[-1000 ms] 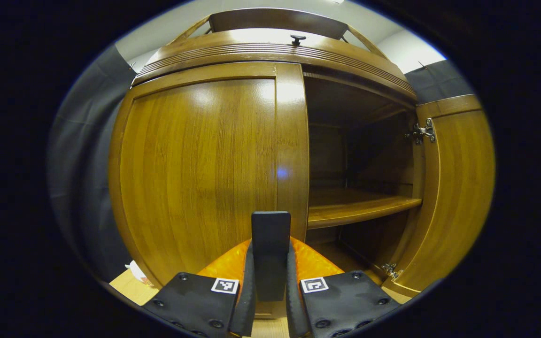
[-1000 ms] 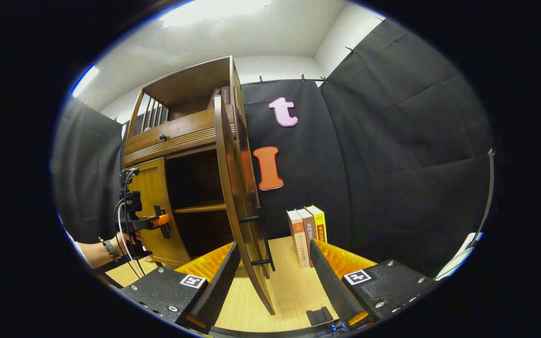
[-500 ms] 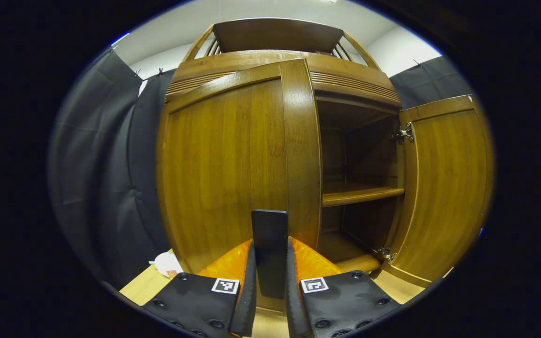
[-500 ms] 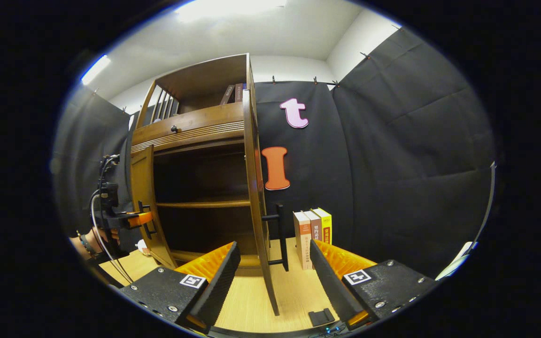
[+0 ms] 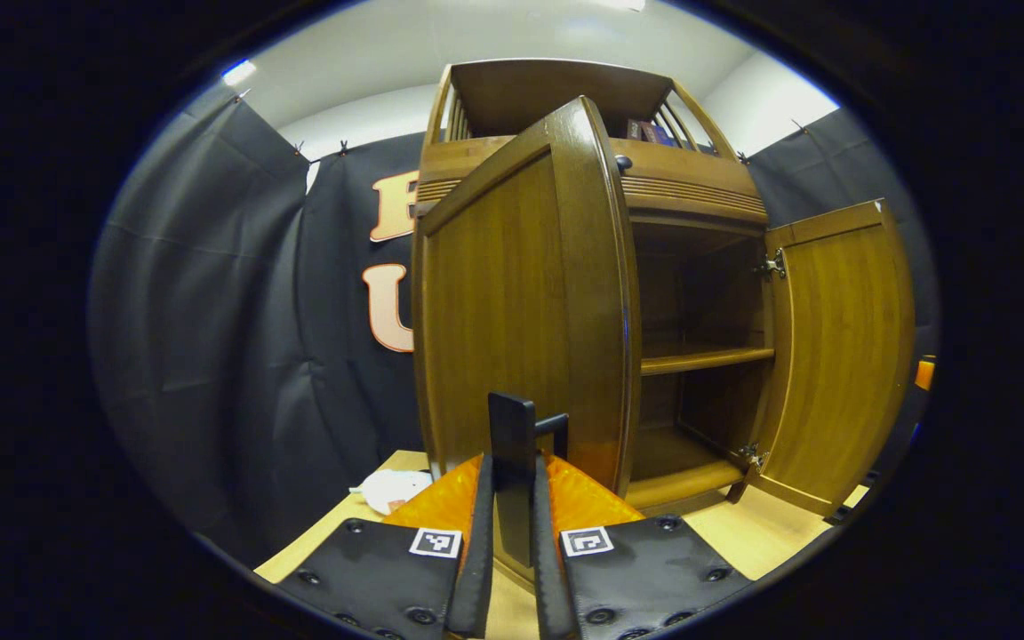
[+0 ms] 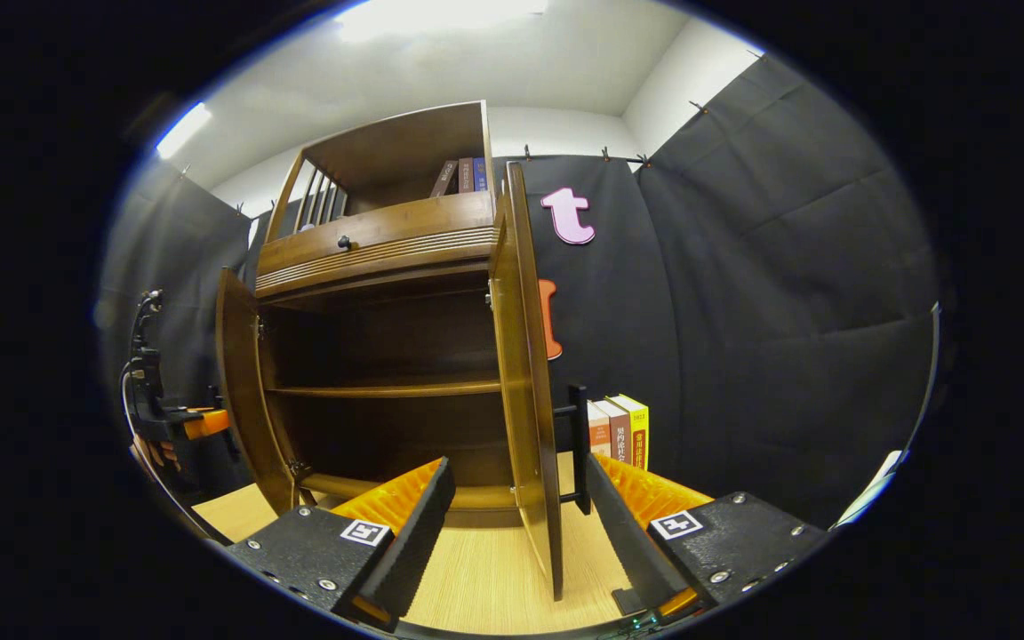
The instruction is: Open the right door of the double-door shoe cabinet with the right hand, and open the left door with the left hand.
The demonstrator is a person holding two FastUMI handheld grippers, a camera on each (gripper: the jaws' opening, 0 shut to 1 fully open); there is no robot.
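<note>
The wooden shoe cabinet (image 6: 388, 240) stands with both doors swung out. In the left gripper view the left door (image 5: 512, 293) shows its outer face, and my left gripper (image 5: 512, 467) is shut on that door's black bar handle (image 5: 512, 422). The right door (image 5: 836, 356) hangs wide open at the right. In the right gripper view the right door (image 6: 525, 382) is seen nearly edge-on, its black handle (image 6: 578, 444) on the far side. My right gripper (image 6: 516, 524) is open, its fingers (image 6: 414, 520) either side of the door's lower edge without touching it. The left door (image 6: 236, 382) and left gripper (image 6: 183, 422) show at far left.
Inside the cabinet a shelf (image 6: 388, 389) runs across the dark interior. Three books (image 6: 619, 431) stand on the light wooden floor against the black cloth behind the right door. A white crumpled thing (image 5: 388, 489) lies on the floor left of the cabinet. More books (image 6: 459, 175) sit in the top rack.
The left door has swung outward with my left gripper shut on its handle. The right door now stands wider open, and my open right gripper has stayed off it.
</note>
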